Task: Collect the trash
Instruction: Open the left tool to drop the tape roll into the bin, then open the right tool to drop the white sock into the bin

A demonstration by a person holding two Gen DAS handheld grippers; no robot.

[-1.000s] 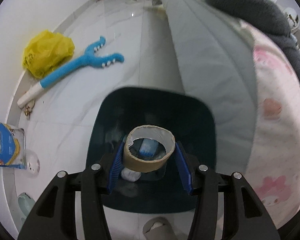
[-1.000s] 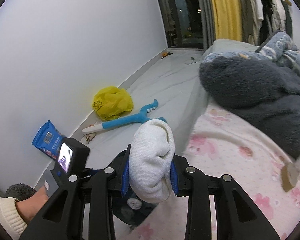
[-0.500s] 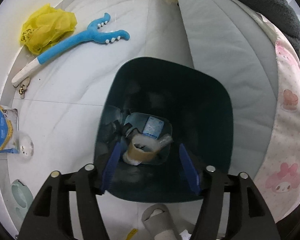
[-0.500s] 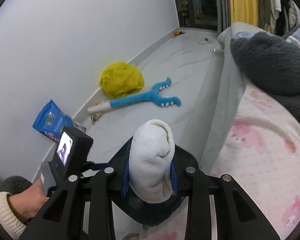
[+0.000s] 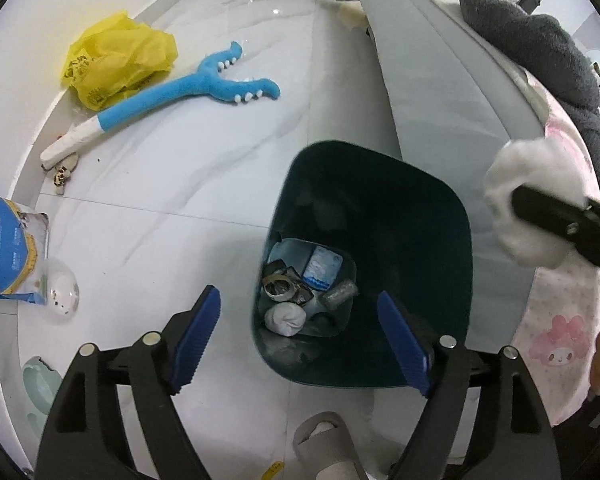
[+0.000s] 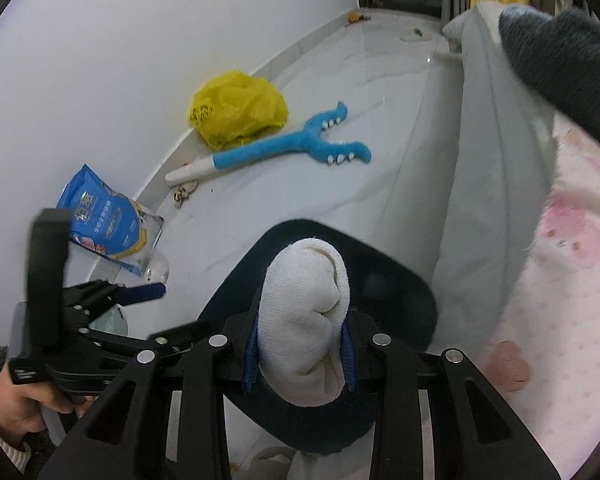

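Note:
A dark teal trash bin [image 5: 428,216] stands on the white floor beside the bed. In it lie a cardboard tape roll [image 5: 279,286], a white wad, and wrappers. My left gripper [image 5: 300,336] is open and empty above the bin's near rim. My right gripper [image 6: 300,350] is shut on a white rolled sock [image 6: 306,320] and holds it over the bin [image 6: 400,292]. The sock [image 5: 528,200] and right gripper also show in the left wrist view, at the bin's right.
A yellow plastic bag [image 5: 116,60], a blue plush grabber toy [image 5: 188,92] and a blue snack bag [image 5: 8,248] lie on the floor by the wall. The bed with pink sheet [image 5: 556,320] and grey blanket [image 5: 540,48] is right. A slipper [image 5: 328,444] lies near me.
My left gripper opened and dropped the cardboard tape roll into the bin, then drew back. My right gripper carried the sock from over the bed to over the bin.

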